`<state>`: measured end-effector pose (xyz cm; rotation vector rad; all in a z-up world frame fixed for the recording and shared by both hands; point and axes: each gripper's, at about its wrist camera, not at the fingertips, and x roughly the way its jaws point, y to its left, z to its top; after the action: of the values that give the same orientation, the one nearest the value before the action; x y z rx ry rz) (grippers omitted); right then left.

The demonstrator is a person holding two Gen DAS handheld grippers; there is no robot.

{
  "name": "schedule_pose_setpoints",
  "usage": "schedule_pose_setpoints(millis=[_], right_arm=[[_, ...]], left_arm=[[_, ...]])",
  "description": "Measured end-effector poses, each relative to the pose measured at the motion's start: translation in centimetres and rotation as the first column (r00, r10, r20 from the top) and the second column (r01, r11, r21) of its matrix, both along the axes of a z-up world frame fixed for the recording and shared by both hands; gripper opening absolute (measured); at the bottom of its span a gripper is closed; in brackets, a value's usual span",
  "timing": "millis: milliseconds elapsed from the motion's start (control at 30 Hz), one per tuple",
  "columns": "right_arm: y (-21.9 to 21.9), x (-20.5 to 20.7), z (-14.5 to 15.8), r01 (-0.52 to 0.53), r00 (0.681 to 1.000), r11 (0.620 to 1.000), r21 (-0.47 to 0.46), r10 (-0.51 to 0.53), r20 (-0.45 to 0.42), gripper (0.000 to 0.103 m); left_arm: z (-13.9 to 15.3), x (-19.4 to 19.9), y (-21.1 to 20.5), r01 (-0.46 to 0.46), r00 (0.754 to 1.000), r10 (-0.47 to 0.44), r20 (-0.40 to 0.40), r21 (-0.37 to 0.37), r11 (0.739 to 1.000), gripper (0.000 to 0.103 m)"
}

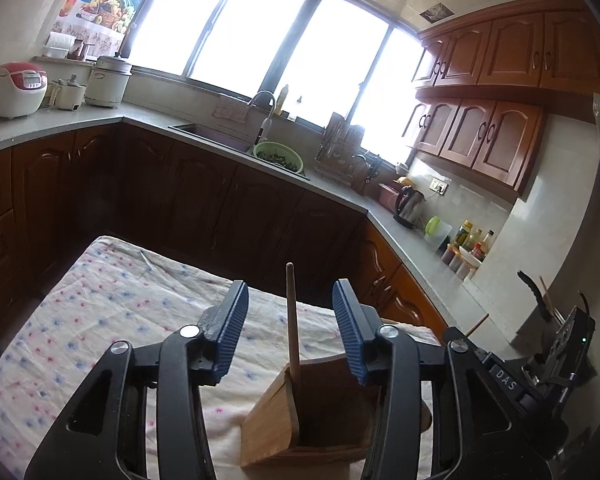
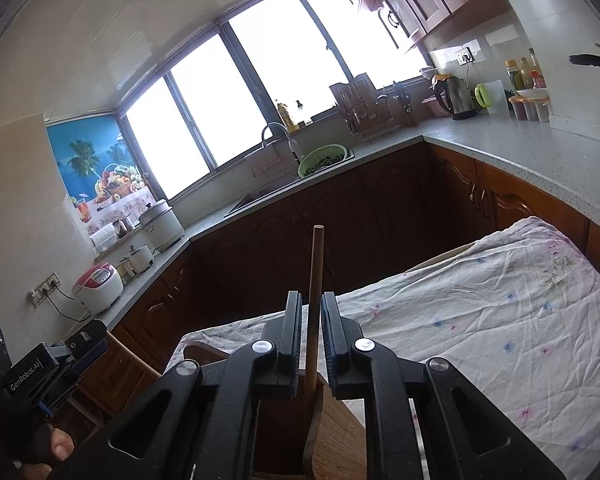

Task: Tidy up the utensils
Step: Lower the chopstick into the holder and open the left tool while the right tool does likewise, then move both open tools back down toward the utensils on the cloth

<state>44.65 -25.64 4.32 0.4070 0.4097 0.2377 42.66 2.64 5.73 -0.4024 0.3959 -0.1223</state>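
Note:
A wooden utensil holder point(image 1: 272, 416) stands on the table under a flowered cloth point(image 1: 120, 300). In the left wrist view a wooden utensil handle point(image 1: 293, 320) rises upright out of the holder. My left gripper point(image 1: 291, 284) is open around it, its blue pads well clear on both sides. In the right wrist view another wooden handle point(image 2: 315, 264) stands in the holder point(image 2: 336, 432). My right gripper point(image 2: 311, 295) sits close around this handle with a thin gap on each side, so it is open.
The right gripper's body point(image 1: 500, 372) is close on the right, and behind it a black-handled utensil point(image 1: 534, 292) sticks up from a grey container. A thumb point(image 2: 60, 446) shows at lower left. Kitchen counters with a sink point(image 1: 220, 136), kettle point(image 1: 410, 204) and rice cooker point(image 1: 18, 88) ring the table.

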Motion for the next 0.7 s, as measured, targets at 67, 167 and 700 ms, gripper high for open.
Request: schedule_pose_setpoints(millis=[67, 167, 700], right_arm=[[-0.2, -0.6, 0.2, 0.003, 1.000, 1.000, 0.005, -0.003, 0.000, 0.069], [-0.7, -2.3, 0.8, 0.024, 0.999, 1.000, 0.003, -0.025, 0.028, 0.081], [-2.7, -15.4, 1.9, -0.032, 0.999, 0.999, -0.021, 0.032, 0.010, 0.096]], left_arm=[[0.1, -0.8, 0.4, -0.011, 1.000, 0.011, 0.005, -0.015, 1.000, 0.076], [0.3, -2.6, 1.1, -0.030, 1.000, 0.030, 0.006, -0.032, 0.999, 0.092], [-0.8, -15.5, 3.3, -0.051, 0.993, 0.058, -0.103, 0.070, 0.996, 0.099]])
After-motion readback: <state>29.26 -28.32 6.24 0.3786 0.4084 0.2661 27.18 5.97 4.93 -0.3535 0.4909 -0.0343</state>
